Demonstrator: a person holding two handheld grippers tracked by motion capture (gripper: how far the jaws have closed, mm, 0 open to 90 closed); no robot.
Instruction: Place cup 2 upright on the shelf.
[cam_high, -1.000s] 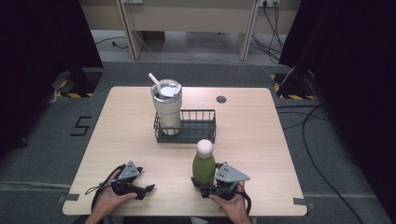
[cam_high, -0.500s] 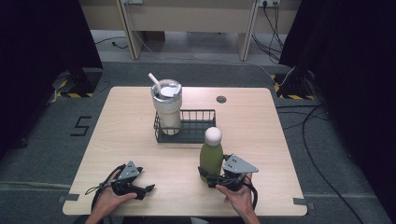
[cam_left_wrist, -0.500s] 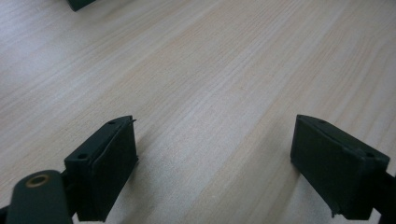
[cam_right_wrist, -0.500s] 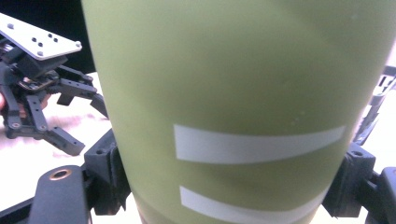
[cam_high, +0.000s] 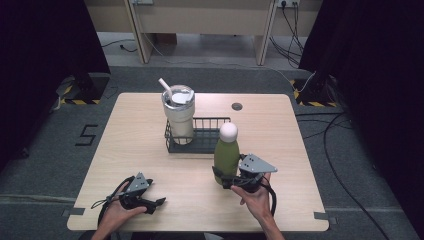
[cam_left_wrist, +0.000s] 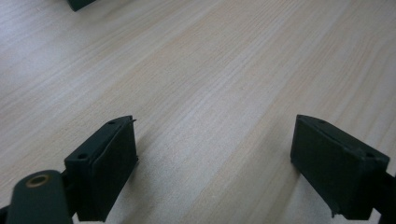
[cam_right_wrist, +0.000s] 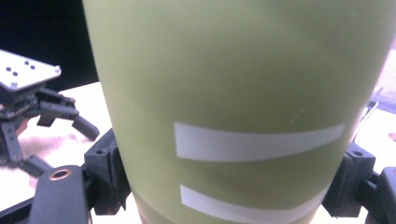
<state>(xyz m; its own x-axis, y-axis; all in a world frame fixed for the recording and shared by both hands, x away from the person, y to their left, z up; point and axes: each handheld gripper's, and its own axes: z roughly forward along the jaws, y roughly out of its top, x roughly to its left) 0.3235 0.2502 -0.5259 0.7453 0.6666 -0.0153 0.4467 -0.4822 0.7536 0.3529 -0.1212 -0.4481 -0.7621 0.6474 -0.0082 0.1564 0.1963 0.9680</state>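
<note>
A green bottle with a white round cap stands upright, held just in front of the black wire basket. My right gripper is shut on the bottle's lower body; up close the green bottle with two white stripes sits between the jaws. A cream tumbler with lid and straw stands in the basket's left part. My left gripper rests at the table's front left, open, with bare wood between its fingers.
The light wooden table has a small dark round grommet near its far edge. Dark floor with cables surrounds it. The left gripper appears at the left of the right gripper view.
My right gripper has carried the green bottle forward and slightly right, toward the basket. The left gripper has stayed put.
</note>
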